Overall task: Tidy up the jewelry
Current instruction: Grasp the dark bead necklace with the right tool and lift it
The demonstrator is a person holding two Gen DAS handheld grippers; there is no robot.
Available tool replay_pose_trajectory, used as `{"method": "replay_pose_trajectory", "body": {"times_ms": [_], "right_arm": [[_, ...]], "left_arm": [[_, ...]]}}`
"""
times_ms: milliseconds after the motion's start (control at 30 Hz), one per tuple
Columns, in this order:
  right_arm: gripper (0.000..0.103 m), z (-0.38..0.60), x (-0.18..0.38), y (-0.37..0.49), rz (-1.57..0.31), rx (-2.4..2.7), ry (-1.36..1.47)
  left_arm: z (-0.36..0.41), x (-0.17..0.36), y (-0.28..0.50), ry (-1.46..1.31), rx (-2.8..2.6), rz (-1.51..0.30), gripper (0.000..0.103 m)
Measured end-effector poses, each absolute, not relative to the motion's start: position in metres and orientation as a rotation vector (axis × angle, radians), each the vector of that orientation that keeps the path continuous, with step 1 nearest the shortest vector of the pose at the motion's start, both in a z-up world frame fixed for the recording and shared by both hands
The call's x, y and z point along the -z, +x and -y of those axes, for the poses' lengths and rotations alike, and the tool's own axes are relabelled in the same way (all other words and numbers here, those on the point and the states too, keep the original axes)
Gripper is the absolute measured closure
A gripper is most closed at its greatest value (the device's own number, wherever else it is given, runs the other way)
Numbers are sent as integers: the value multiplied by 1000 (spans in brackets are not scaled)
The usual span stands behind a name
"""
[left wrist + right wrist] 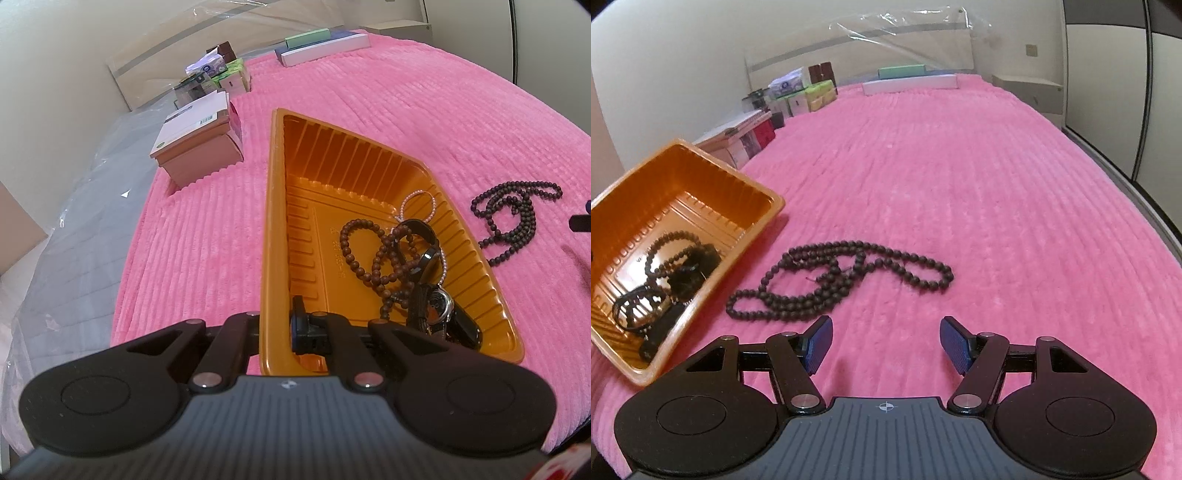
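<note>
1. The dark bead necklace (834,280) lies coiled on the pink bed (960,184), just beside the orange tray (768,210).
2. Likely limp and light; pinch a bunched strand.
3. The right gripper (886,343) hovers with jaws spread; the left gripper (277,332) clamps the tray's rim.

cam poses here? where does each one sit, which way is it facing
Left wrist: rides the left gripper, looking along its fingers, shut on the orange tray rim; jewelry inside, pink blanket beyond.
Right wrist: rides the right gripper, fingers open, low over the blanket, facing the dark bead necklace.
Shared: tray, necklace, blanket, the far boxes.
</note>
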State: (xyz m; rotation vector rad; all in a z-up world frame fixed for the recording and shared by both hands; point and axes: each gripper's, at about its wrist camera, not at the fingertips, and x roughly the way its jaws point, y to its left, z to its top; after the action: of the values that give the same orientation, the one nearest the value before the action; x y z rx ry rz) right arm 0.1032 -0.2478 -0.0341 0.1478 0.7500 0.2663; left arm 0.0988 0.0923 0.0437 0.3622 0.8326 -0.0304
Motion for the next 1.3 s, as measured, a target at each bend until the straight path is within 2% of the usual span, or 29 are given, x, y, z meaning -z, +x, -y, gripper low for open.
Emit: {"method": "replay_pose_trajectory", "body": {"times_ms": [133, 233, 300, 400, 733, 833, 900, 1300], "right_arm": [[49, 234, 34, 116, -756, -308, 142], [59, 225, 38, 129, -764, -321, 143], [72, 220, 42, 138, -777, -327, 150], [78, 214, 49, 151, -797, -309, 157], [81, 205, 61, 171, -840, -304, 188], [87, 206, 61, 170, -844, -307, 185], [96, 209, 59, 169, -847, -309, 191], [96, 229, 28, 133, -770, -309, 122]], "left_arm": [[-92, -44, 99, 363, 31, -833, 99], [-92, -44, 99, 363, 30, -833, 99], [-92, -44, 99, 362, 30, -833, 99], [-93, -43, 99, 358, 28, -835, 99], [-94, -42, 101, 357, 28, -837, 99], [-94, -42, 101, 358, 29, -837, 99], [-94, -41, 101, 358, 29, -837, 99], [-92, -42, 101, 363, 34, -834, 99]]}}
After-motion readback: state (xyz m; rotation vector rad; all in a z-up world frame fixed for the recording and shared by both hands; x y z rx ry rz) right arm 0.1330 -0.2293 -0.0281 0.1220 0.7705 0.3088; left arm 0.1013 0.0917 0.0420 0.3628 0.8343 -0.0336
